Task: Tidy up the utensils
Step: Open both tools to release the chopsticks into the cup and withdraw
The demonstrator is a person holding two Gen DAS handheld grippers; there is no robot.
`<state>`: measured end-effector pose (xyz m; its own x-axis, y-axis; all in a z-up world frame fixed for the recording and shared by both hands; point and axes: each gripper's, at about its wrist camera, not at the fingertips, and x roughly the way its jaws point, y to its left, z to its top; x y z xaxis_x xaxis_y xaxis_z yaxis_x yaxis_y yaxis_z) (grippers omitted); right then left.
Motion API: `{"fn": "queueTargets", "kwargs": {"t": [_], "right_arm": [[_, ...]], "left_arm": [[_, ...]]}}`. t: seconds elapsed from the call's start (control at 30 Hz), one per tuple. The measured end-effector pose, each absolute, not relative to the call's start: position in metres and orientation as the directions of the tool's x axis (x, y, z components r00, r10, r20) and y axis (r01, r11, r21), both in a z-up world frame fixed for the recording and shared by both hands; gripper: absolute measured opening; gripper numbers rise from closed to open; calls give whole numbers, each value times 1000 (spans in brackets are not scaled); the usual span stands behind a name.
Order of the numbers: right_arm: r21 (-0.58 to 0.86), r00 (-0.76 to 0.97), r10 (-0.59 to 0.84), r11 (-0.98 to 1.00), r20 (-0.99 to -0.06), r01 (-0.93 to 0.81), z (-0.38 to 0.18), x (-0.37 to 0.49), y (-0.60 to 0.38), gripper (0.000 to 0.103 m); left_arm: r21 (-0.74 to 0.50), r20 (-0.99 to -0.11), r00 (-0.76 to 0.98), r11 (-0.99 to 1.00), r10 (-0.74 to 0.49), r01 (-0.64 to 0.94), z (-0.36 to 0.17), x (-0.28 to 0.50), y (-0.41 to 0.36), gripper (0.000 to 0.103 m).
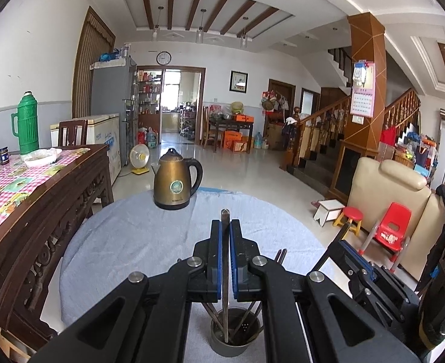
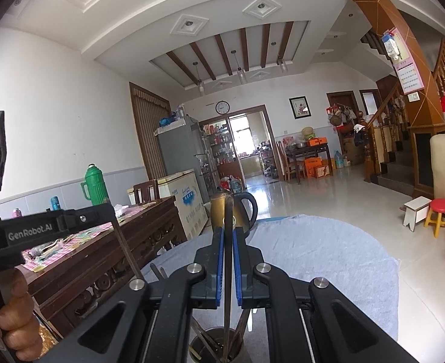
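Chopsticks stand in a round metal holder (image 1: pixel 234 337) on the bench (image 1: pixel 137 242), which is draped in pale blue-grey cloth. The left gripper (image 1: pixel 225 227) is clamped on one dark, slim chopstick (image 1: pixel 225 214), upright between its blue pads, lower end inside the holder. The right gripper (image 2: pixel 228 233) pinches another dark chopstick (image 2: pixel 229 208) the same way above the holder's rim (image 2: pixel 216 331). "GenRobot.AI" is printed in white on the left gripper's black housing (image 2: pixel 30 233). A brass-coloured electric kettle (image 1: pixel 175 181) with a round label stands at the bench's far edge.
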<state>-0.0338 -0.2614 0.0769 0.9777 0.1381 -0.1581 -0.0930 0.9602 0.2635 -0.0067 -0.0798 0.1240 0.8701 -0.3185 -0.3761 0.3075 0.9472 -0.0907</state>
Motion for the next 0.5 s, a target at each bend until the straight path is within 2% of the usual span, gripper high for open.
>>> {"fn": "queueTargets", "kwargs": {"t": [0.5], "right_arm": [[278,956,164,956,-245,-93,52,-24,-261,7]], "left_arm": [[-67,-460,840,954,-289,292,95,8,-92,5]]}}
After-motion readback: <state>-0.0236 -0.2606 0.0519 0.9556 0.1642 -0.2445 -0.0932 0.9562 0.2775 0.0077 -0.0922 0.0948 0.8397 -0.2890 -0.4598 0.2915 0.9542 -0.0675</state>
